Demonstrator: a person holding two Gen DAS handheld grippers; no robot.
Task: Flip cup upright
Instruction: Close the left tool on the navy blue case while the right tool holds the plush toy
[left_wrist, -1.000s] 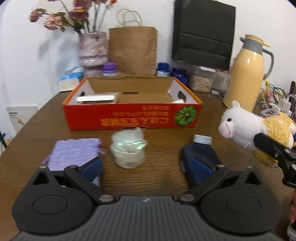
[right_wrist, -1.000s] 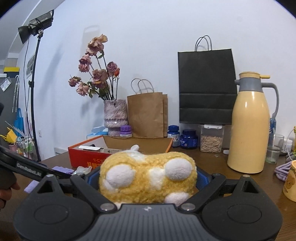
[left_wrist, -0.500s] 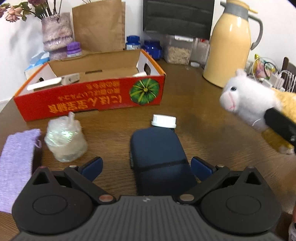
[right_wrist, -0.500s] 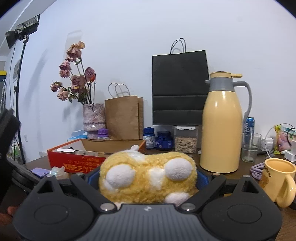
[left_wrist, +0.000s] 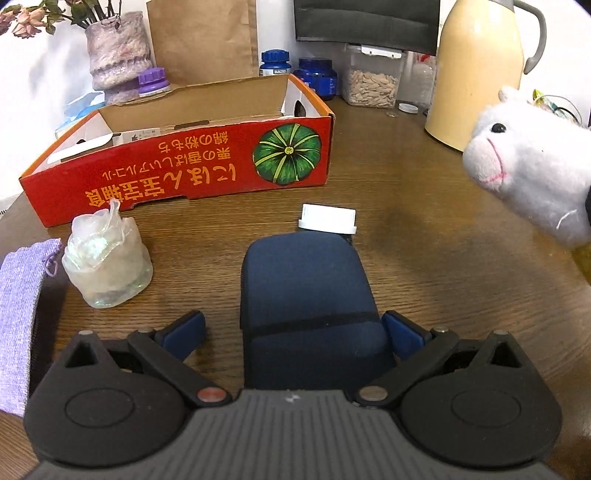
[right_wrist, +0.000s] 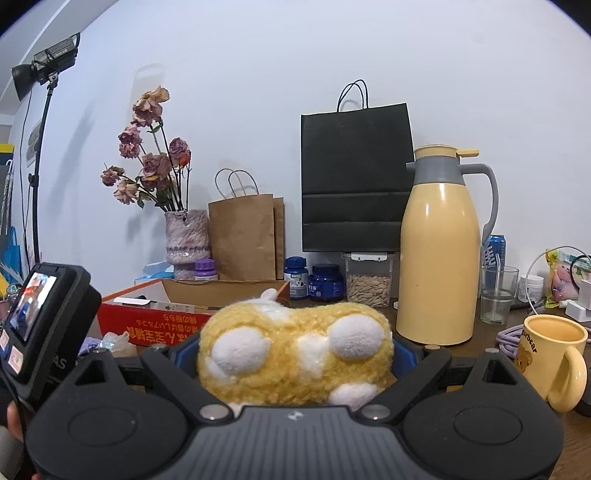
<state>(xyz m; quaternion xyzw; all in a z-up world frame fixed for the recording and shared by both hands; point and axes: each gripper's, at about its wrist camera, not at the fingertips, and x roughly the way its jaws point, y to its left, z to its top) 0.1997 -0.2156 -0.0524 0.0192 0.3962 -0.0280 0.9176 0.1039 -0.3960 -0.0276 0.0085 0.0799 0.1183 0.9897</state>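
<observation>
Left gripper straddles the fallen cup; right gripper keeps the plush toy out of the way.

The navy cup (left_wrist: 306, 295) with a white lid (left_wrist: 328, 218) lies on its side at the lower centre of the left wrist view, lid pointing toward the red carton (left_wrist: 177, 166). The left gripper (left_wrist: 295, 330) has its jaws spread on either side of the cup body, not visibly pressing, apparently lined up for a grasp to tip it upright. In the right wrist view the right gripper (right_wrist: 295, 354) is clenched on the yellow-and-white plush toy (right_wrist: 295, 354), held off the wooden table (left_wrist: 424, 258), likely to leave working room.
</observation>
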